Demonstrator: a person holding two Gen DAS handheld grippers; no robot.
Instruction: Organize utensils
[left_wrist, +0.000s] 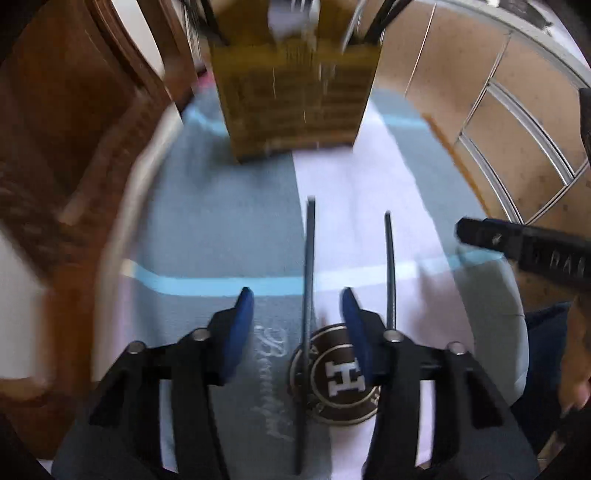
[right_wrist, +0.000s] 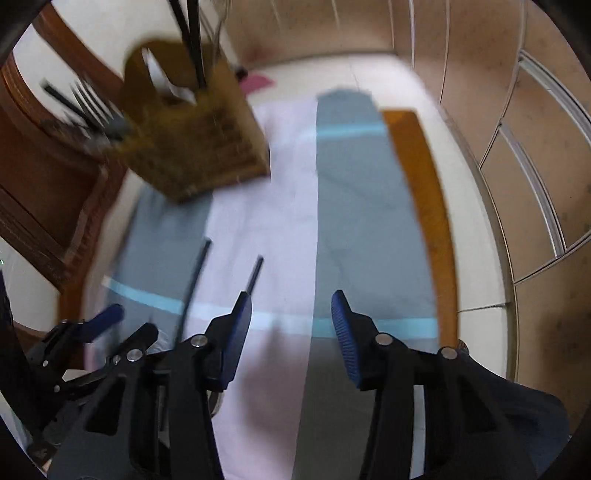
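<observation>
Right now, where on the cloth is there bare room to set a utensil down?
Free: the grey band of the cloth by the orange edge strip, and the pale band in front of the wooden holder. Crowded: near side, where two dark sticks lie by the round badge under the left tool.

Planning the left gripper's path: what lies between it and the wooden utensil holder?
Left wrist view: only towel between left gripper and wooden utensil holder, plus two dark utensil handles.

Two thin dark chopsticks (left_wrist: 307, 295) lie side by side at frame centre; a brown wooden utensil holder (left_wrist: 295, 99) stands upright above, holding forks (right_wrist: 92, 103).
</observation>
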